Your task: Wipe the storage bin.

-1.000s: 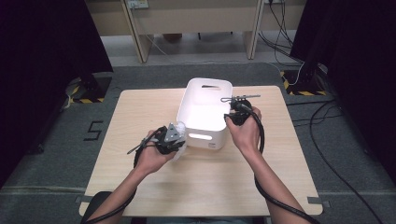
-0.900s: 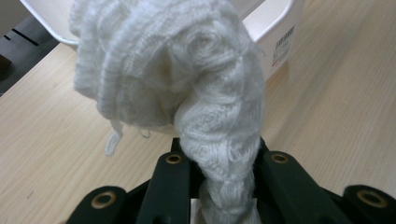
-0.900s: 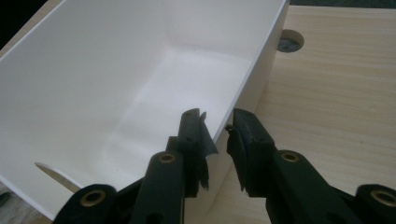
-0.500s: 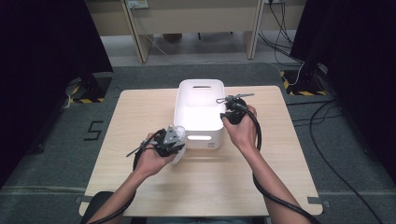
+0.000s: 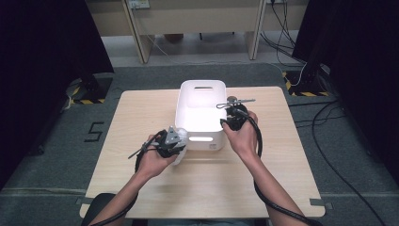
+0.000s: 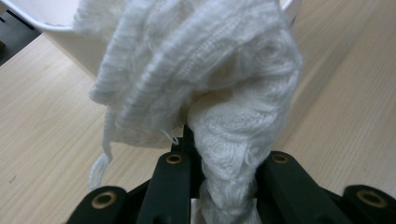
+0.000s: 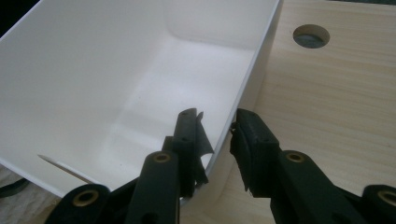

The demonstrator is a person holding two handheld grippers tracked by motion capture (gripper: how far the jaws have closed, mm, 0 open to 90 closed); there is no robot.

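White knitted cloth (image 6: 205, 88), bunched and ribbed, with looser fuzzy loops on one side and a thin yarn tail hanging at its lower edge, is pinched at its gathered end by the left hand-held gripper (image 6: 219, 186), whose black jaws are pressed together on the fabric. In the high view the cloth (image 5: 181, 141) shows as a pale clump at the tip of the left hand-held gripper (image 5: 171, 143), just beside the near left corner of the white bin (image 5: 184, 101) and above the worktop (image 5: 141, 113).

The bin is a white, smooth-walled rectangular plastic tub with rounded corners and a slot handle in its far and near end walls; it stands upright near the middle of the light wood-grain worktop.

The right hand-held gripper (image 7: 217, 133) straddles the bin's right wall (image 7: 243, 88), one jaw inside and one outside. Its jaws have just been opening; a gap shows between the outer pad and the rim, so they stand spread with the wall between them, not clamped. In the high view this right hand-held gripper (image 5: 233, 117) sits at the bin's right rim.
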